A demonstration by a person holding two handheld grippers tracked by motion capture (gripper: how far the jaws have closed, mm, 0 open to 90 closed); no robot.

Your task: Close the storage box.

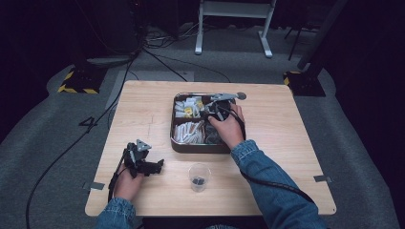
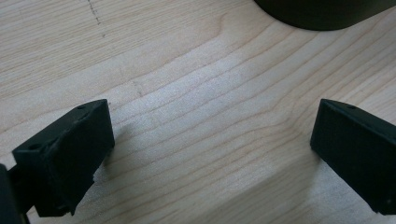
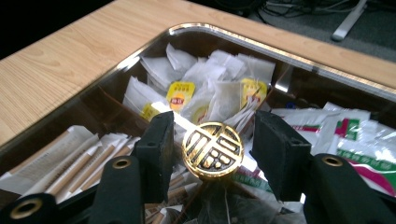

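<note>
A dark metal tray (image 1: 173, 125) with a shiny rim (image 3: 243, 41) stands mid-table, split into compartments. Tea bags with yellow tags (image 3: 180, 95) fill the far left one, paper-wrapped sticks (image 3: 77, 163) the near left, and printed sachets (image 3: 355, 135) the right. A round gold knob (image 3: 212, 150) stands at the centre of the dividers. My right gripper (image 3: 212, 135) is open, one jaw on each side of the knob with small gaps; it hovers over the tray (image 1: 215, 109). My left gripper (image 2: 212, 126) is open over bare wood, low at the table's front left (image 1: 155, 165).
A clear plastic cup (image 1: 199, 176) with something dark at its bottom stands near the front edge, between my two forearms. A dark rounded edge (image 2: 322, 11) lies just ahead of the left gripper. Cables and stand feet (image 1: 76, 81) lie on the grey floor beyond the table.
</note>
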